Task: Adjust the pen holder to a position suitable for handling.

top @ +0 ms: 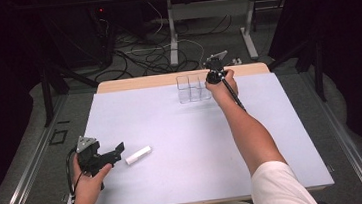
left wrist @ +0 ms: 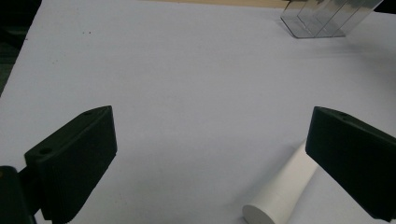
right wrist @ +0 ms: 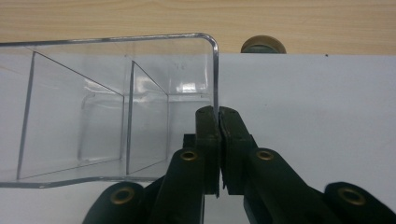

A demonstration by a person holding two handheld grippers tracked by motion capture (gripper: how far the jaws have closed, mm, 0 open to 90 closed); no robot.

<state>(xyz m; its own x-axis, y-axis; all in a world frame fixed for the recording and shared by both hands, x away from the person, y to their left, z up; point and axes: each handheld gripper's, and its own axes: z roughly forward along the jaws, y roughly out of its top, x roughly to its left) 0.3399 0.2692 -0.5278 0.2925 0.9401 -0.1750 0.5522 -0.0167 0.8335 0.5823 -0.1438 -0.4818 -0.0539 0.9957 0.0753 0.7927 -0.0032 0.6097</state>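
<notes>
Black jaws of the right gripper [right wrist: 218, 122] rise nearest the lens, pressed together on the side wall of a clear plastic organizer [right wrist: 116, 100] (its thin edge sits between the pads). At the far edge of the white table mat [top: 188, 146], the organizer [top: 192, 88] stands upright with dividers inside. Near the front left, the left gripper [top: 116, 153] is spread wide and holds nothing; a white cylinder [left wrist: 282, 189] lies just beside one jaw.

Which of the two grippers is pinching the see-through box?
The right gripper, far across the table: its jaws are shut on the clear box's wall. The left gripper stands open beside the white tube.
</notes>
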